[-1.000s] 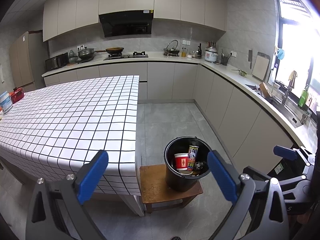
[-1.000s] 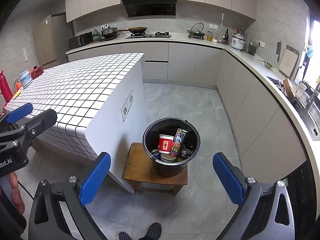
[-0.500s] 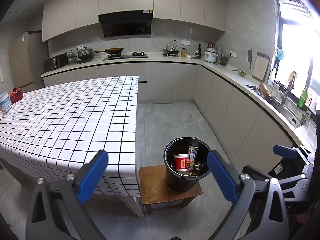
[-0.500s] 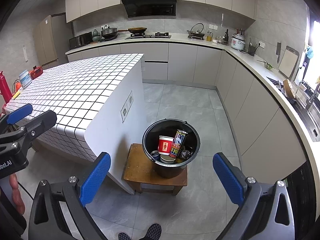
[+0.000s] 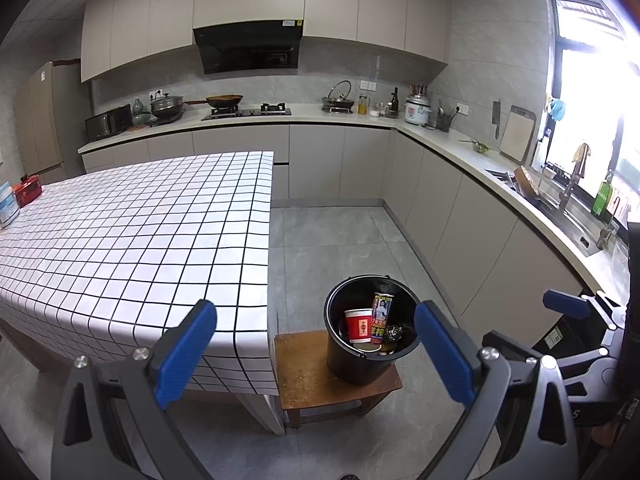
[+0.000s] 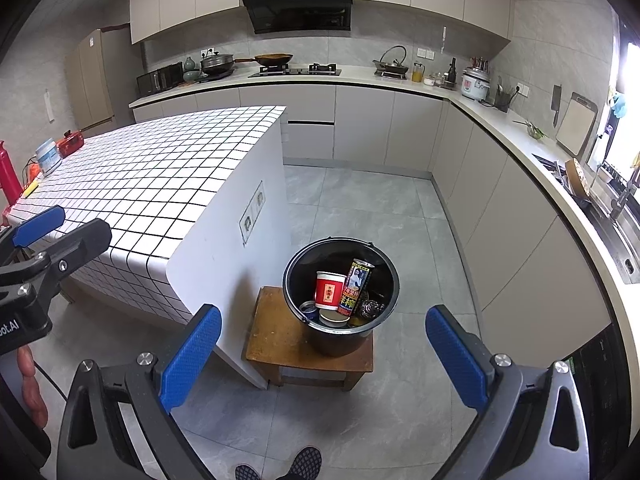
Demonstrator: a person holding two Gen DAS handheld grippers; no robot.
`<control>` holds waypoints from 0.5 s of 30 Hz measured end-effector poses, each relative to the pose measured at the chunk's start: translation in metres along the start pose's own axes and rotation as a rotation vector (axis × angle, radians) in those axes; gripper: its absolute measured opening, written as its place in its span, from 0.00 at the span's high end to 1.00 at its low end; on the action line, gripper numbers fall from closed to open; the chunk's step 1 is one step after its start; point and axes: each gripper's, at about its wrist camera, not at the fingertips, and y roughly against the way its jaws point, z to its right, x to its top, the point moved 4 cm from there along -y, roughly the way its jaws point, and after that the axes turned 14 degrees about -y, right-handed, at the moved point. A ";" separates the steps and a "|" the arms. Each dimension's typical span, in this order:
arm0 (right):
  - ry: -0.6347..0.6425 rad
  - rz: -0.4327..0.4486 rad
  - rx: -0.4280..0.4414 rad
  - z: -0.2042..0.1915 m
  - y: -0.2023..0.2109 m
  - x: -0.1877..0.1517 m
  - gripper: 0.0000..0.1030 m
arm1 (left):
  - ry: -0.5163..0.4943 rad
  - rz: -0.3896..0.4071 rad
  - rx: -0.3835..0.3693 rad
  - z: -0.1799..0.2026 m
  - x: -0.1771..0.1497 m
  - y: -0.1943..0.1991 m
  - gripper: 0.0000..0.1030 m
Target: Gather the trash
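Taking the black bucket [image 6: 341, 280] on the wooden stool [image 6: 280, 338] as the landmark, the tiled counter [image 6: 160, 176] stands to its left, its near stretch bare, with only a red box [image 6: 70, 142] and a white tub [image 6: 47, 156] at the far end, well apart from the bucket. The left hand-held gripper [image 5: 316, 354] hangs above the counter's corner with its jaws wide apart and nothing between them. Inside the bucket the trash stands collected: a red cup [image 6: 329, 290] upright, a tall can [image 6: 355, 287] leaning just beside it, some crumpled foil [image 6: 370, 309] and flat lids at the bottom. To the bucket's right, the right hand-held gripper [image 6: 322, 354] is also spread wide and empty, high above the floor. The collecting looks close to finished, so the sound move is a check: sweep both cameras along the counter and the floor around the stool for leftovers before stopping. If anything turns up, approach it from above, close firmly, and release low inside the bucket so nothing bounces out or tips it off the stool.
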 end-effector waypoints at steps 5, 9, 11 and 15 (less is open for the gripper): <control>-0.004 -0.004 -0.004 0.001 -0.002 0.000 0.00 | 0.001 -0.014 -0.007 -0.002 -0.001 -0.004 0.03; -0.009 -0.007 -0.010 0.003 -0.004 0.000 0.00 | 0.009 -0.002 0.012 -0.006 -0.002 -0.003 0.03; -0.011 -0.009 -0.013 0.005 -0.006 0.000 0.00 | 0.009 0.005 0.014 -0.006 -0.001 -0.003 0.03; -0.013 -0.012 -0.014 0.006 -0.008 -0.001 0.00 | 0.021 0.002 -0.011 -0.006 -0.001 -0.005 0.03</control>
